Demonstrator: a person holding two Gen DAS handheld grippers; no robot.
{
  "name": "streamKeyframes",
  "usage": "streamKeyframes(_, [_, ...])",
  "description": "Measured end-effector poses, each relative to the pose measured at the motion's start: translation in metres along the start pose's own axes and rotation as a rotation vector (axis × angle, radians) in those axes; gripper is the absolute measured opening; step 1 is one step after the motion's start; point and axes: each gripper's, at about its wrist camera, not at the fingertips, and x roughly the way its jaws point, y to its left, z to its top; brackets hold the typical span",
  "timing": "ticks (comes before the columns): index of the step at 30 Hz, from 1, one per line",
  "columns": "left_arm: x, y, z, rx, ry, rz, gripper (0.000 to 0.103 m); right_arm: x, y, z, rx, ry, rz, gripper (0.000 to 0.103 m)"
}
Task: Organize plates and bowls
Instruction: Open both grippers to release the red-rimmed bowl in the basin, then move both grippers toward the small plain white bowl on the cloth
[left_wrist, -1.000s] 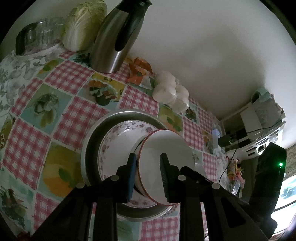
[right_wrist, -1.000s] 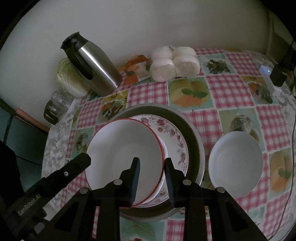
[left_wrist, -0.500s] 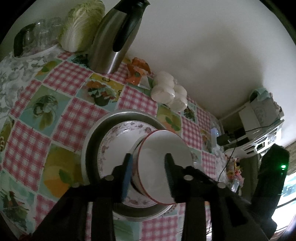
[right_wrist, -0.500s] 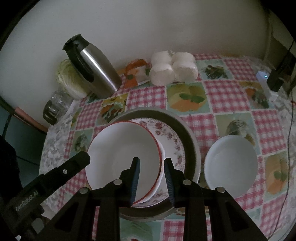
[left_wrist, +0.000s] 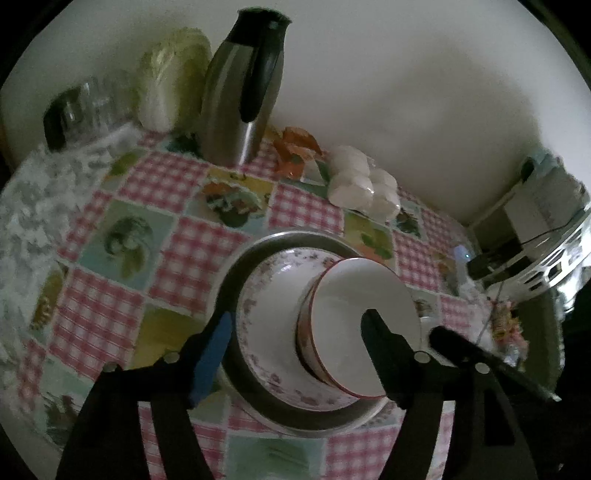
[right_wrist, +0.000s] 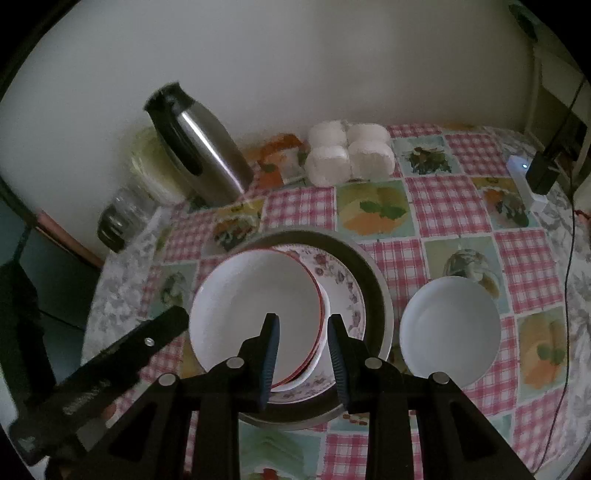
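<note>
Red-rimmed bowl (right_wrist: 255, 310) is sitting tilted on the flowered plate (right_wrist: 343, 284), which is lying inside the metal pan (right_wrist: 373, 280) near the middle of the checked tablecloth (right_wrist: 436, 206). In the left wrist view the same bowl (left_wrist: 362, 325) is leaning toward the right side of the flowered plate (left_wrist: 266, 325), inside the pan (left_wrist: 240, 266).

Right gripper (right_wrist: 303, 328) is straddling the bowl's near rim, one finger inside the bowl, the other outside over the plate; a gap is showing between the fingers and the rim, so the jaws are reading as parted, not pinching. Left gripper (left_wrist: 295, 325) is standing wide open, its blue-padded finger over the pan's left edge, the other finger in front of the bowl.

A plain white bowl (right_wrist: 450, 328) is resting on the cloth just right of the pan, apart from it.

Along the wall: steel thermos jug (right_wrist: 199, 162), cabbage (left_wrist: 173, 81), glass jars (left_wrist: 81, 110), wrapped white rolls (right_wrist: 347, 151), orange packet (right_wrist: 277, 158). A white charger block (right_wrist: 524, 177) is lying at the far right edge.
</note>
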Motion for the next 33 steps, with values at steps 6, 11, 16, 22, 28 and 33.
streamKeyframes(6, [-0.004,-0.009,0.000,0.031,-0.039,0.070,0.087,-0.015,-0.004,0.002,-0.021,-0.042,0.000,0.071])
streamKeyframes(11, [-0.008,-0.008,0.000,0.014,-0.089,0.126,0.098,-0.024,-0.013,0.002,-0.030,-0.062,0.017,0.086])
streamKeyframes(16, [-0.013,-0.007,-0.001,-0.001,-0.130,0.160,0.103,-0.040,-0.028,0.003,-0.019,-0.129,-0.001,0.103])
streamKeyframes(22, [-0.016,-0.019,-0.003,0.009,-0.165,0.144,0.103,-0.058,-0.057,0.002,0.012,-0.194,-0.048,0.103])
streamKeyframes(28, [-0.020,-0.041,-0.007,0.033,-0.204,0.089,0.103,-0.075,-0.094,0.002,0.053,-0.245,-0.113,0.103])
streamKeyframes(33, [-0.020,-0.068,-0.011,0.073,-0.198,0.020,0.103,-0.095,-0.120,0.002,0.061,-0.279,-0.247,0.103])
